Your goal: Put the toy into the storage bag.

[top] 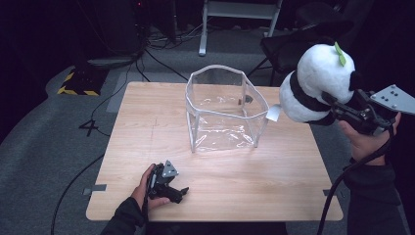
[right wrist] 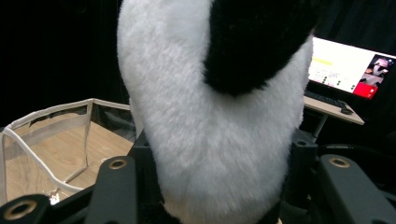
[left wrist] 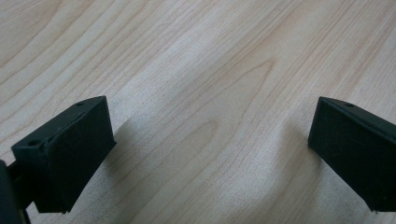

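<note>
At the left of the high view, the left gripper [top: 180, 192] lies low on the near part of the wooden table [top: 147, 122], held by the person's left hand [top: 147, 188]; in the left gripper view its two black jaws stand spread wide with only bare wood grain between them, pinching nothing. Toward the middle of the table stands a clear plastic bin [top: 222, 110] with white-trimmed edges, upright and open at the top, well apart from the left gripper. To the right of the bin, past the table's far right corner and raised in the air, the right gripper [top: 327, 105] holds a plush panda [top: 315, 83], its jaws pinching the toy's soft body from both sides. The panda sits at the gripper's tip, leaning toward the bin, higher than the bin's rim and just beside it. In the right gripper view the panda's white and black fur rises straight out from between the jaws, with the bin [right wrist: 51, 140] lower to its left.
</note>
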Demonstrator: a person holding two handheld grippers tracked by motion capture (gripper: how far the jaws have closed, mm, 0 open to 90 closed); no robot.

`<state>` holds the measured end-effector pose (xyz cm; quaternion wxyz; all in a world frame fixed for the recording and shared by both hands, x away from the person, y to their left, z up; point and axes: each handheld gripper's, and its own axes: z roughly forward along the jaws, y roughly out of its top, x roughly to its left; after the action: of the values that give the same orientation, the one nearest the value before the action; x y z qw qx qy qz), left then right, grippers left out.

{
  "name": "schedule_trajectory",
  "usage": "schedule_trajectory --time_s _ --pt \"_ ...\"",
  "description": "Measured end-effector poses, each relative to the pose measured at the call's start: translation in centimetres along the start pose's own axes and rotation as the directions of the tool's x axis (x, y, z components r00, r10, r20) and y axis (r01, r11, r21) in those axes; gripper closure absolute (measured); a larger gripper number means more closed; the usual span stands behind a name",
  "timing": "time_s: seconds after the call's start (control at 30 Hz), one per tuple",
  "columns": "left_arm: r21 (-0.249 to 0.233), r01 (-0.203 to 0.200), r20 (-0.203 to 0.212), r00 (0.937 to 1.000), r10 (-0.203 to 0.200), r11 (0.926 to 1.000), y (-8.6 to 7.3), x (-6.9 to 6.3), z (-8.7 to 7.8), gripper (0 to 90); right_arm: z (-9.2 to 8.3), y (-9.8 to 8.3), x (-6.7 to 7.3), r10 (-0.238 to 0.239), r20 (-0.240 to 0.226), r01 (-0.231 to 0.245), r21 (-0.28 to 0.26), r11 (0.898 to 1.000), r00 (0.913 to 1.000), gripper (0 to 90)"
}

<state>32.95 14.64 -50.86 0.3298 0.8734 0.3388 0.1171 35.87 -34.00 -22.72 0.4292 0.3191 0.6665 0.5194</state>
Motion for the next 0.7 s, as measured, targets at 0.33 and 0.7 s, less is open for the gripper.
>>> schedule_trajectory --time_s 0.33,0.7 --pt "-0.001 -0.001 -0.001 1.0000 0.001 1.0000 0.0 0.0 0.0 0.3 0.9 1.4 0.7 -0.002 -0.028 0.001 -0.024 1.000 0.9996 46.7" --pt "0.000 0.002 0.002 1.0000 -0.002 1.0000 0.0 0.0 0.0 0.4 2.4 3.5 2.4 -0.018 -0.066 0.015 -0.052 0.999 0.9976 46.6"
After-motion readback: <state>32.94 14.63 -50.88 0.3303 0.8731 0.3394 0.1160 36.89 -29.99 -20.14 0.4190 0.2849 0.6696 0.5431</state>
